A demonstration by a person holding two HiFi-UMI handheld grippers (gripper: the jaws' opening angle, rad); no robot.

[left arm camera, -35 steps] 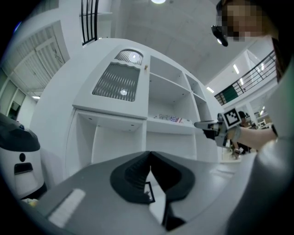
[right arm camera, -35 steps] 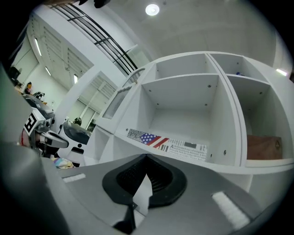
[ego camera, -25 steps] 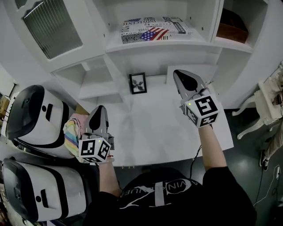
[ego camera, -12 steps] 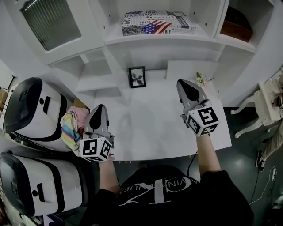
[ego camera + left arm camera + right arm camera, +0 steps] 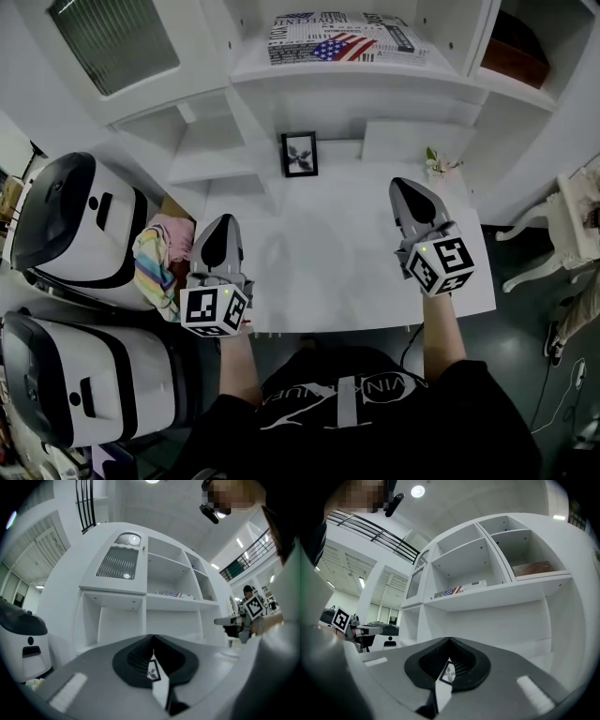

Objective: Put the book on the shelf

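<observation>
Up on the shelf [image 5: 253,73] the book [image 5: 342,42] lies flat, so job looks done. L gripper [image 5: 223,228] & R gripper [image 5: 409,190] are both pressed together, empty, over the desk [image 5: 328,272]. Best: hold them low, well off the frame [image 5: 300,155], no bumps.

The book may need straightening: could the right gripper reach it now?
Probably yes: the book lies flat on the open-fronted shelf, nothing stands between it and the right gripper, though its jaws are shut.
</observation>
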